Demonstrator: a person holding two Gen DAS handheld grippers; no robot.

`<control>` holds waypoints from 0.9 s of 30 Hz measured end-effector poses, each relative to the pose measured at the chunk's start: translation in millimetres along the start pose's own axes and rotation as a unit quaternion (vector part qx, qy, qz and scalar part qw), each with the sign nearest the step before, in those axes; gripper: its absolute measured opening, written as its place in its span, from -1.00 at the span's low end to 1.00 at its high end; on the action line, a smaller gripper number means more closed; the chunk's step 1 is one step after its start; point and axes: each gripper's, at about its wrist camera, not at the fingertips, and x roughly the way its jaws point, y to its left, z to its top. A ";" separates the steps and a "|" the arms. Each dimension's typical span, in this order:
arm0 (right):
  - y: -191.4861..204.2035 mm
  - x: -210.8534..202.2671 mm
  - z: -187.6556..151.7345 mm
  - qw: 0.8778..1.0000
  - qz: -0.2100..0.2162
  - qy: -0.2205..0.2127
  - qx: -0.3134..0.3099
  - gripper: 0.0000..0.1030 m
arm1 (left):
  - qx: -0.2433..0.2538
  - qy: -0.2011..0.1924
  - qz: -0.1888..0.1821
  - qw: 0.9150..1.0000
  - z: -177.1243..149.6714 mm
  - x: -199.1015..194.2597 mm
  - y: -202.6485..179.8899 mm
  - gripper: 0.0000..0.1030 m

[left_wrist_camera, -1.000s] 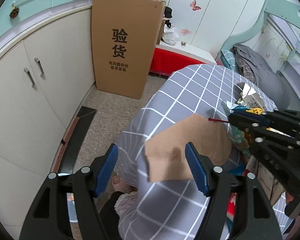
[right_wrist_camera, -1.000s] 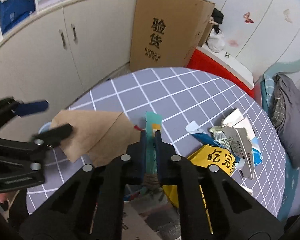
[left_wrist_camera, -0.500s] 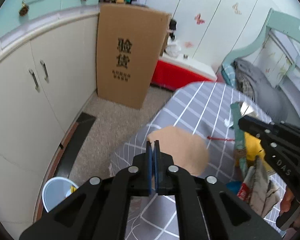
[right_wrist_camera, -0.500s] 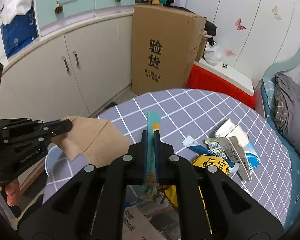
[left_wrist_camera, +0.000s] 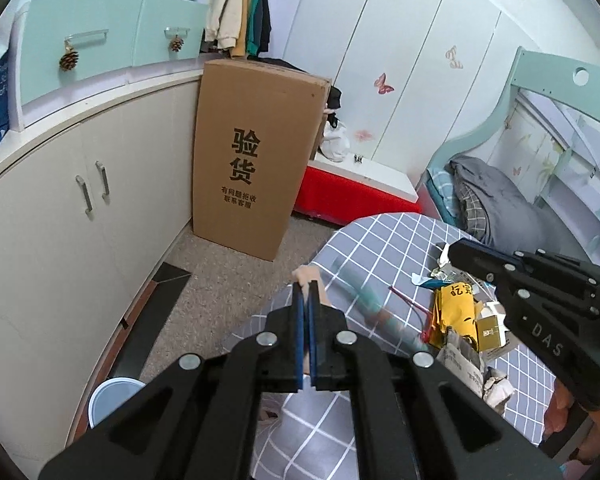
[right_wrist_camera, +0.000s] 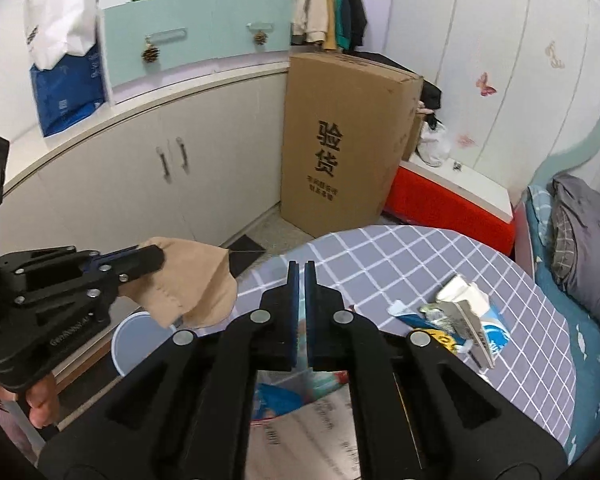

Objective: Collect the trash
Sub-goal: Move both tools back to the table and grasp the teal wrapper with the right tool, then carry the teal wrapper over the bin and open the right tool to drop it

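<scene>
My left gripper (left_wrist_camera: 309, 294) is shut on a tan sheet of paper (left_wrist_camera: 306, 276), whose edge pokes out past the pads. From the right wrist view the sheet (right_wrist_camera: 196, 288) hangs off the left gripper (right_wrist_camera: 156, 258), to the left of the round checked table (right_wrist_camera: 420, 256) and above a pale bin (right_wrist_camera: 140, 336). My right gripper (right_wrist_camera: 302, 270) is shut with nothing showing past its tips. A teal strip (left_wrist_camera: 380, 312) shows blurred over the table, below and left of the right gripper (left_wrist_camera: 456, 252) and apart from it.
Wrappers and a yellow packet are heaped on the table (left_wrist_camera: 460, 308) (right_wrist_camera: 460, 312), with newspaper (right_wrist_camera: 308, 432) near its front edge. A tall cardboard box (left_wrist_camera: 256, 160) leans on white cupboards (left_wrist_camera: 92, 208). The bin (left_wrist_camera: 112, 396) stands on the floor to the left. A bed (right_wrist_camera: 580, 240) is at the right.
The left jaws closed on the tan sheet and lifted it off the table. Both grippers rose. The teal strip no longer sticks out of the right jaws.
</scene>
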 end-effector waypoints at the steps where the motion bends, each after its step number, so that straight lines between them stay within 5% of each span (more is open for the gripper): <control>1: 4.6 5.9 0.0 1.000 0.002 0.021 -0.003 -0.95 | -0.002 0.002 -0.001 1.000 -0.6 -2.2 3.2 -0.96; 7: 15.5 43.4 -9.2 0.996 -0.012 0.091 -0.014 -0.91 | -0.016 0.004 0.005 1.000 -5.6 -10.5 22.9 -0.96; 8: 13.6 54.3 -12.2 0.993 -0.026 0.110 -0.014 -0.80 | -0.019 0.003 0.006 1.000 -6.0 -11.1 26.1 -0.96; 11: 2.3 79.5 -21.1 0.988 -0.040 0.146 0.007 -0.03 | -0.030 0.004 0.011 0.999 -7.3 -12.8 39.6 -0.97; 15: -8.6 105.2 -28.0 0.981 -0.044 0.186 0.023 -0.33 | -0.038 0.002 0.017 0.999 -7.8 -13.0 54.9 -0.97; 18: -11.8 121.1 -33.2 0.976 -0.046 0.209 0.028 -0.36 | -0.046 0.006 0.019 0.999 -9.2 -10.1 66.4 -0.97; 20: -11.8 123.1 -30.5 0.977 -0.047 0.205 0.029 -0.66 | -0.052 0.010 0.020 0.998 -10.4 -6.5 73.8 -0.97; 27: 21.7 99.9 -7.0 0.991 -0.023 0.132 0.004 -0.70 | -0.063 0.015 0.030 0.997 -15.8 -2.2 97.5 -0.97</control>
